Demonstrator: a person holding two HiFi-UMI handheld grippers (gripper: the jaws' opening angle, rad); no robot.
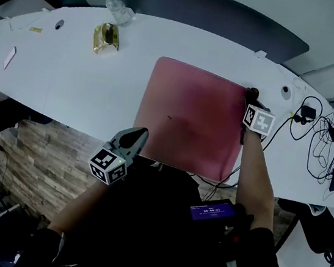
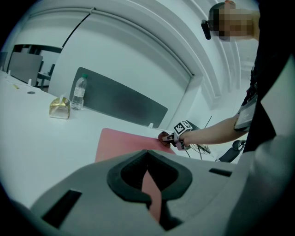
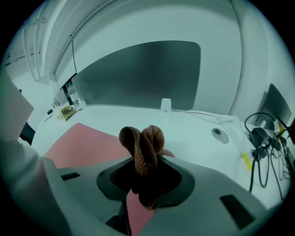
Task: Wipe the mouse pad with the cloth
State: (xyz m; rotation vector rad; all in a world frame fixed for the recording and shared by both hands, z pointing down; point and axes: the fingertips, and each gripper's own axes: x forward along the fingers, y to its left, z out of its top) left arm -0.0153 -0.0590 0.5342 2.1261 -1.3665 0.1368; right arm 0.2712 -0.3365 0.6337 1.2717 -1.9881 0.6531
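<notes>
A large pink-red mouse pad (image 1: 188,117) lies on the white table (image 1: 75,86). My right gripper (image 1: 250,101) is at the pad's far right corner, shut on a bunched brown cloth (image 3: 143,143) that sticks up between its jaws. The left gripper view shows the same cloth (image 2: 163,137) at that corner of the mouse pad (image 2: 124,140). My left gripper (image 1: 139,134) hovers at the pad's near left edge, its jaws shut with nothing in them. In the left gripper view, a strip of pad shows below the closed tips of the left gripper (image 2: 147,152).
A water bottle (image 1: 118,9) and a gold packet (image 1: 106,36) stand at the table's far left. A dark partition (image 1: 202,11) runs along the back. Tangled cables (image 1: 318,135) and plugs lie right of the pad. A phone (image 1: 9,57) lies far left.
</notes>
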